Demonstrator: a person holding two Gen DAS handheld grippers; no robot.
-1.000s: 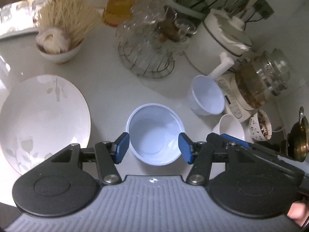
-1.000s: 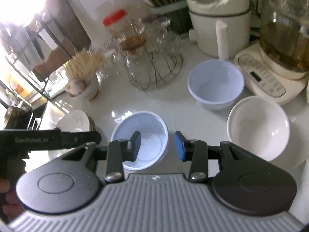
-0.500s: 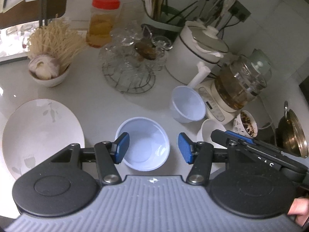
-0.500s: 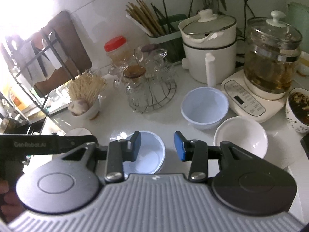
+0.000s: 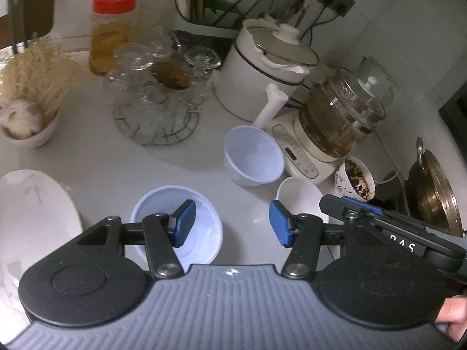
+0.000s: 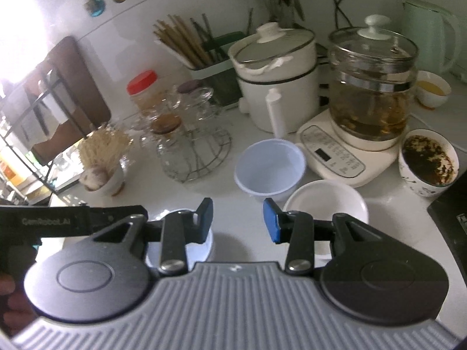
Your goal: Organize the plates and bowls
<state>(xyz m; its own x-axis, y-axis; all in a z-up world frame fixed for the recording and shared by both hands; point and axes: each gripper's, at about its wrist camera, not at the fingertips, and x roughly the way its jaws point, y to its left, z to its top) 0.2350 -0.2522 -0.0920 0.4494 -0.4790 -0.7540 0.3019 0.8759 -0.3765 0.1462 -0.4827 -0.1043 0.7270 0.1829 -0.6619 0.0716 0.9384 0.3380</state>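
progress: nothing stacked or nested as far as the views show; all dishes sit apart on the white countertop (image 5: 102, 175).
left to do: gather the bowls and the plate, judged from how they lie now.
near bowl: pale blue plastic bowl (image 5: 204, 213), upright, empty, below the left-hand pad of the left gripper (image 5: 230, 223); not between the pads.
left jaws: partly open, nothing held.
right gripper (image 6: 238, 220): jaws partly open, narrower, empty; the same blue bowl sits under its left pad.
other bowls: second pale blue plastic bowl (image 6: 270, 166) and white ceramic bowl (image 6: 325, 201), just beside each other, ahead and right of the right jaws.
plate: white oval plate with leaf print (image 5: 32, 210), far left, untouched.
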